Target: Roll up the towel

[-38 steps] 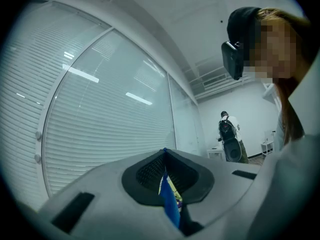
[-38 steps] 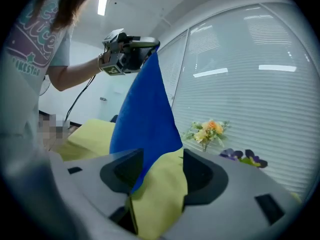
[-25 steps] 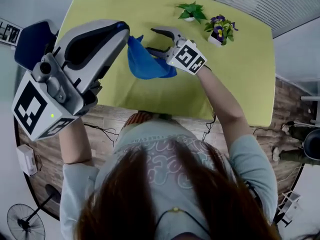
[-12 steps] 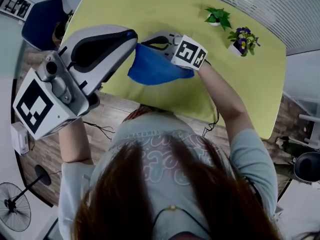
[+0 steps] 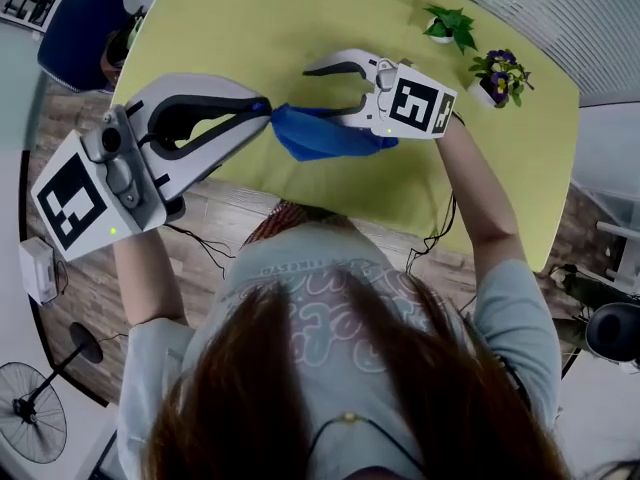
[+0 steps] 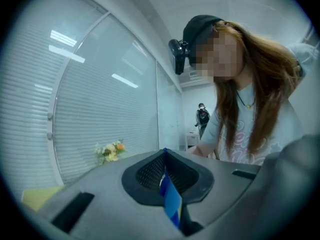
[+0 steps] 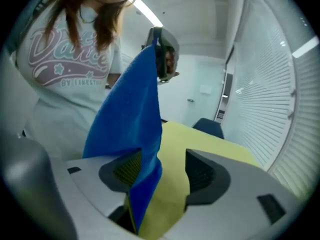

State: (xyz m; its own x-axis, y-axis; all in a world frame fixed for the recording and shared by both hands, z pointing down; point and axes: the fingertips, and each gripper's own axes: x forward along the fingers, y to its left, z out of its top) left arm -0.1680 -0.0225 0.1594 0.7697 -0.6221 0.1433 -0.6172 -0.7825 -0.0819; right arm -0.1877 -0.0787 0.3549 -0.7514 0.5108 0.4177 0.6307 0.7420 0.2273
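Towel [image 5: 325, 133]: one, blue, strung between both grippers above the table's near edge.
Table [image 5: 300, 28]: one, yellow-green.
Left gripper [image 5: 262, 110]: clenched on a towel corner.
Right gripper [image 5: 320, 91]: jaws just opened wide; its own view shows the towel hanging between them, against one pad.
Pots [image 5: 437, 37]: two, one leafy plant [image 5: 450, 23], one purple-flowered plant [image 5: 500, 68].

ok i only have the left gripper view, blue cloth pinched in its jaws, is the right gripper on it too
observer: no, the right gripper has just been opening; the towel lies between its jaws, against one pad only
operator: is it rolled yet
observer: no, it hangs loose from the left gripper over the table
operator: anything else on the table
observer: a leafy potted plant and a flowering plant near the far edge, clear of the towel
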